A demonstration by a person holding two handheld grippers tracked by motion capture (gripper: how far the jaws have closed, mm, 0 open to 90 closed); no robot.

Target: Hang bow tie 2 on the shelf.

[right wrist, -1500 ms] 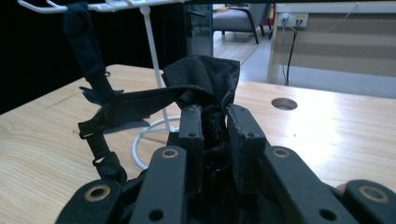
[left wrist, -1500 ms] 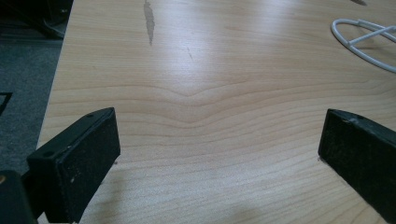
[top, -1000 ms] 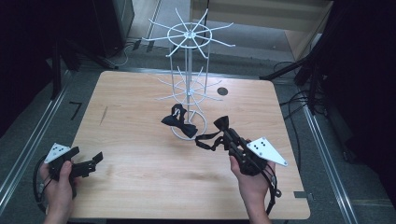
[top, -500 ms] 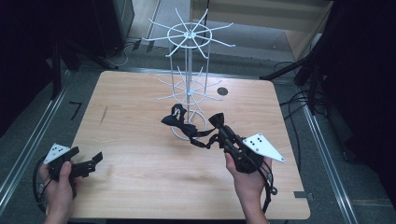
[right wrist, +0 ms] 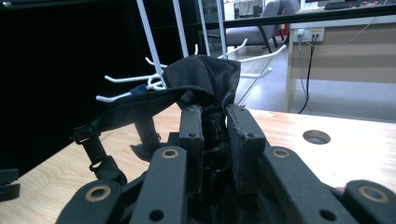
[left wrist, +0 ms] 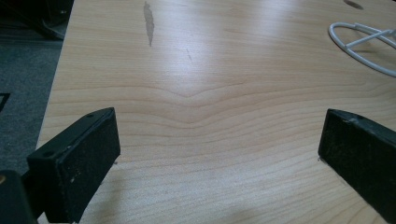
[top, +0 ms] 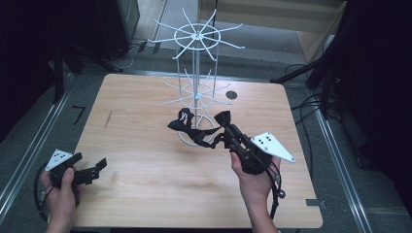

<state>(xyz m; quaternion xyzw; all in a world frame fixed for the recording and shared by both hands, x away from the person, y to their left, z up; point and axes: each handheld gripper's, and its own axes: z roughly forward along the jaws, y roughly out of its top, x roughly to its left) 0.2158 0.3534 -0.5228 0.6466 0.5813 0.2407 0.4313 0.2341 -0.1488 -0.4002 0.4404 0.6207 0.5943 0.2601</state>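
Two grippers are at work over a pale wooden table (top: 145,194), one at each lower corner of the high view. At the lower left of that view the left gripper (top: 99,166) lies low near the table's front edge in the person's left hand (top: 60,191), its grey plate pointing toward the frame's left edge; its jaws stand wide apart with nothing between them, and in the left gripper view the two black pads (left wrist: 79,163) frame bare wood grain, with a dark streak (left wrist: 149,21) at the upper left and a curve of white wire at the upper right. Moving to the middle of the high view, a white wire rack (top: 195,73) rises from a ring base (top: 187,141) on the table, with spoked arms on two levels. A black bow tie (top: 183,120) hangs in front of the rack's base, its strap trailing rightward. Just right of centre, the right gripper (top: 224,127), held in the right hand (top: 252,182), is clamped on the bow tie's right end; in the right gripper view the jaws stand close together with bunched black fabric (right wrist: 205,77) rising between them, just in front of the rack's white hooks (right wrist: 126,79). A round hole (top: 231,95) sits in the tabletop right of the rack.
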